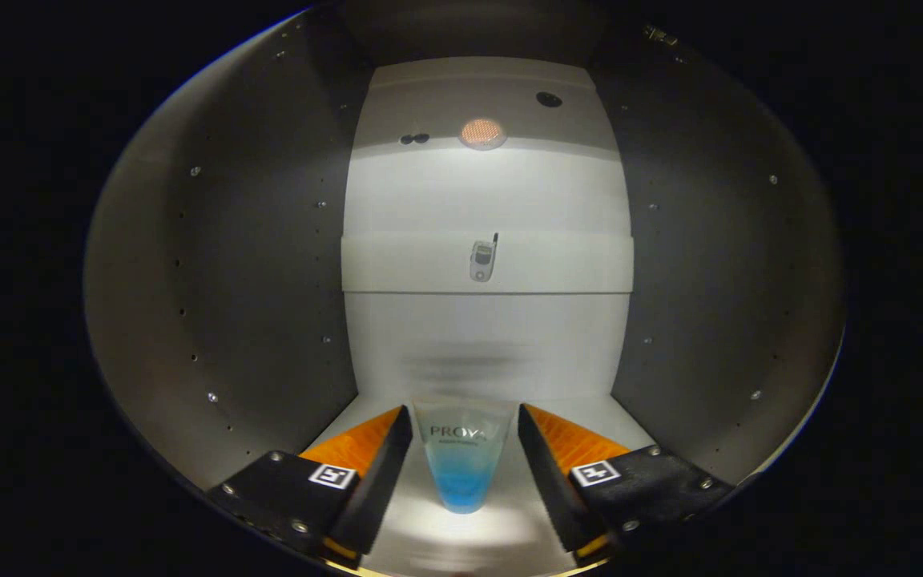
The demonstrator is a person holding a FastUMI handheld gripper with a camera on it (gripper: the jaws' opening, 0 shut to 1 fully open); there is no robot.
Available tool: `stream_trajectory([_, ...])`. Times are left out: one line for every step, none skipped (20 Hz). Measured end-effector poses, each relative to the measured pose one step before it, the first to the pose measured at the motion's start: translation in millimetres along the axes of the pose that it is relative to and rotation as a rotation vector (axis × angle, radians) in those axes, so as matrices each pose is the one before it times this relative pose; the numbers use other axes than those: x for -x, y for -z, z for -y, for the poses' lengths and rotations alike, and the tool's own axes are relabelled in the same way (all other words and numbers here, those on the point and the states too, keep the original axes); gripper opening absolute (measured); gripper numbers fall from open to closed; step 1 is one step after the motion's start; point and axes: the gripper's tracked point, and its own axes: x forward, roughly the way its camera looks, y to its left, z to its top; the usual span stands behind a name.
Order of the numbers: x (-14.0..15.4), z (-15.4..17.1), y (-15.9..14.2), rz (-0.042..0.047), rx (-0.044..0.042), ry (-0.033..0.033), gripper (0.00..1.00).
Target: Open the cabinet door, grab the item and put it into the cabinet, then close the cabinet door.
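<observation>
Pale cabinet interior [485,192] with dark side walls; small grey phone-shaped object [482,260] on the back panel; translucent tube with blue base [461,465] stood on the cabinet floor between the gripper [463,421] fingers; jaws released, apart from it.

The inside of a household storage cabinet: pale back panel [485,200], dark side walls [269,264] dotted with shelf-pin holes, a pale floor board [501,521], a small round lamp [482,133] glowing above.

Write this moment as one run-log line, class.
stage: placing item | claw: open, fingers either side of tube, not pressing | tube: on cabinet floor | door: not closed yet
</observation>
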Motion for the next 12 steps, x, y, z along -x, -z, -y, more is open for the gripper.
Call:
stream_trajectory([4.84, -3.34, -6.41, 0.01491, -0.02064, -0.01078, 0.91])
stream_trajectory([5.44, -2.65, -5.08, 0.00789, -0.01332, -0.01020, 0.93])
stream_trajectory([7.14, -1.95, -4.38, 0.00268, 0.00473, -0.00542, 0.94])
stream_trajectory([6.93, -1.51, -3.85, 0.00449, 0.00961, -0.00151, 0.93])
stream_trajectory([9.04, -2.35, -4.87, 0.00689, 0.00283, -0.00502, 0.93])
stream_trajectory([9.63, -2.61, -4.23, 0.00603, 0.00242, -0.00471, 0.94])
stream_trajectory([10.53, -1.33, -3.89, 0.00578, 0.00424, -0.00114, 0.94])
stream_trajectory([14.02, -0.99, -3.14, 0.00521, 0.00392, 0.00087, 0.94])
stream_trajectory([13.50, -0.99, -3.59, 0.00310, -0.00147, -0.00050, 0.94])
stream_trajectory([14.51, -1.40, -1.06, -0.00224, -0.00469, -0.00113, 0.94])
stream_trajectory([14.94, -1.07, -0.87, -0.00345, -0.00535, -0.00147, 0.94])
stream_trajectory([15.30, -1.29, -0.39, -0.00136, -0.00850, -0.00225, 0.94])
